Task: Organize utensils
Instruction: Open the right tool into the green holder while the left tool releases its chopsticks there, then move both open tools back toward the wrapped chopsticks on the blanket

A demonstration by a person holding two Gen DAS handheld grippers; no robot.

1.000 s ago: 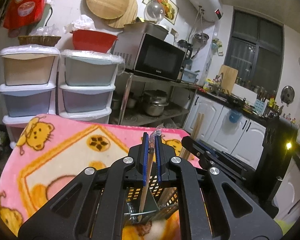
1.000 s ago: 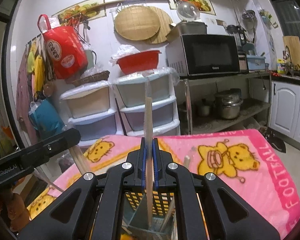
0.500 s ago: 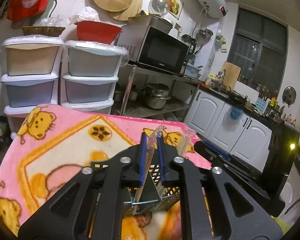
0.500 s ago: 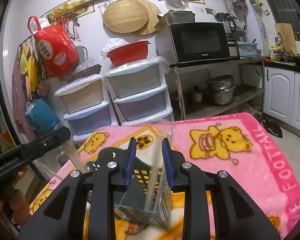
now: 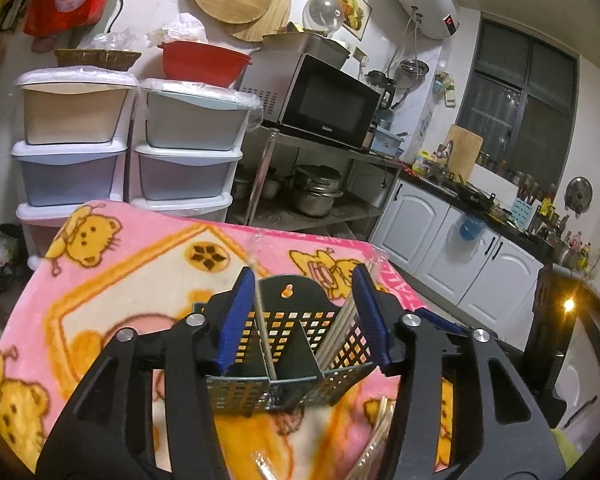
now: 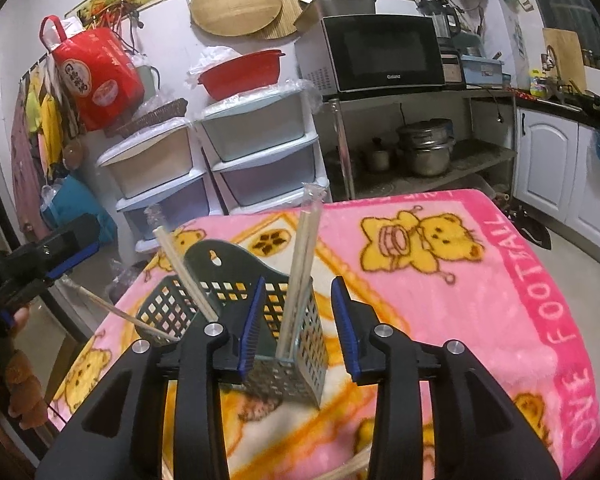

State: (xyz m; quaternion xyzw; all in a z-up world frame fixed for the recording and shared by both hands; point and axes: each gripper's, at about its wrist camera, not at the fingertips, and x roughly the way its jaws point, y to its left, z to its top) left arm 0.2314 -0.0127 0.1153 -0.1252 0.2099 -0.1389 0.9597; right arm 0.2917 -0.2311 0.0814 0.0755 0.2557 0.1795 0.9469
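Observation:
A dark perforated utensil basket [image 5: 288,340] with divided compartments stands on the pink bear blanket [image 5: 112,280]; it also shows in the right wrist view [image 6: 228,300]. Wrapped wooden chopsticks [image 5: 262,316] lean in its left compartment, another pair [image 5: 342,320] in the right one. In the right wrist view one pair [image 6: 300,276] stands in the near compartment and another [image 6: 184,272] leans left. My left gripper [image 5: 300,316] is open and empty around the basket. My right gripper [image 6: 298,322] is open and empty just in front of the basket.
More wrapped chopsticks [image 5: 376,436] lie on the blanket at the lower right. Stacked plastic drawers [image 5: 72,148] and a steel shelf with a microwave [image 5: 324,100] stand behind the table. The left gripper's body [image 6: 32,268] shows at the left of the right wrist view.
Both grippers were shut on chopsticks held upright over the basket. Both have opened, and the chopsticks now stand loose in the basket's compartments. Both grippers have pulled back slightly.

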